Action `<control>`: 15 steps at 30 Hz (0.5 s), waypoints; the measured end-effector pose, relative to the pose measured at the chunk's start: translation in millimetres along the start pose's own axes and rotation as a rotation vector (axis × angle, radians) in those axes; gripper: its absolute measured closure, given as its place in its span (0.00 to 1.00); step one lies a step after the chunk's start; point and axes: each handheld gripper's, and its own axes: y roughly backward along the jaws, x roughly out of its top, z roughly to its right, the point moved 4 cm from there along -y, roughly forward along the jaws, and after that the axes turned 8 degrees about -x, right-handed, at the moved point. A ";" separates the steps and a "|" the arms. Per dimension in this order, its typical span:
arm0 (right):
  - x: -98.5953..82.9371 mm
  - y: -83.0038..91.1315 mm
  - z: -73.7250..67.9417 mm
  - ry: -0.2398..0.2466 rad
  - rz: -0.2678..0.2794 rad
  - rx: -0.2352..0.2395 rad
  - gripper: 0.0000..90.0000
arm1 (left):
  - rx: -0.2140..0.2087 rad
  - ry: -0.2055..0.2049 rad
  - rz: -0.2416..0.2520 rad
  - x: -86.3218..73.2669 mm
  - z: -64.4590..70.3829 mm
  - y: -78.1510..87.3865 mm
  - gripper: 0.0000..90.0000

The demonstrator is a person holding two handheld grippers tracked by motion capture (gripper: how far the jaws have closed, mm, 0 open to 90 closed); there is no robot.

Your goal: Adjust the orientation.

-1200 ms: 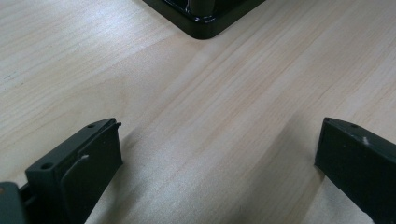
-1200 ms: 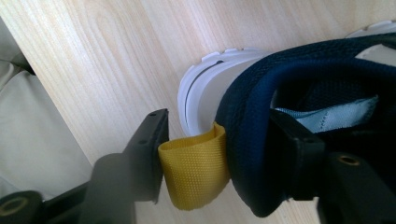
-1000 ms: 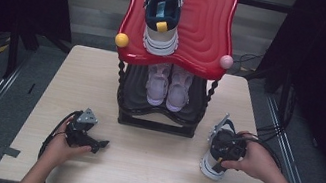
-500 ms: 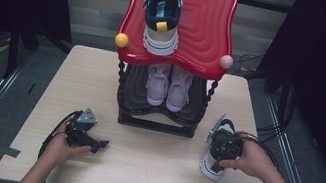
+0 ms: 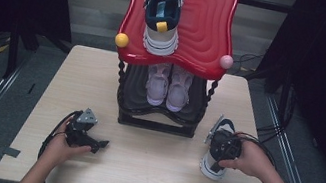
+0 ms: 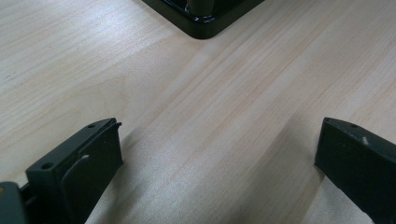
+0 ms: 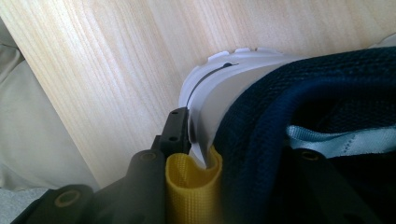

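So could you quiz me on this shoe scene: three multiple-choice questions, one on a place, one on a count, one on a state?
1. Where does the navy and white sneaker held by the right gripper stand?
A. on the red top shelf
B. on the wooden table
C. on the floor

2. How many pale pink shoes sit on the rack's black lower shelf?
A. one
B. two
C. four

3. How are the left gripper's fingers?
A. wide apart, holding nothing
B. shut on a shoe
C. shut on a ball

Answers: 1 B, the navy and white sneaker rests on the wooden table under the right gripper. 2 B, a pair of pale pink shoes. 3 A, the left gripper shows bare table between its fingers.
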 end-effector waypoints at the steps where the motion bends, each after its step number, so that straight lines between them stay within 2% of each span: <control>1: 0.0 -1.7 1.2 0.019 0.014 -0.003 0.70 | 0.000 0.000 0.000 0.0 0.0 0.0 0.00; 5: -0.4 -1.8 1.2 0.022 0.018 -0.004 0.71 | -0.001 -0.001 0.000 0.0 0.0 0.0 0.00; 8: -0.4 -0.9 0.3 0.005 0.015 0.008 0.72 | 0.000 -0.001 0.000 0.0 0.0 0.0 0.00; 11: 0.0 -2.1 2.0 0.037 0.022 0.003 0.72 | -0.001 -0.001 0.000 -0.1 -0.1 0.0 0.00; 12: -0.2 -1.1 2.2 0.032 0.011 0.001 0.72 | -0.001 -0.001 0.000 0.0 -0.1 0.0 0.00; 13: 0.1 0.2 0.4 0.007 0.004 0.011 0.71 | -0.001 -0.001 0.000 0.0 0.0 0.0 0.00; 15: -0.7 0.7 3.3 0.029 0.004 0.014 0.71 | -0.001 -0.001 0.000 0.0 -0.1 0.1 0.00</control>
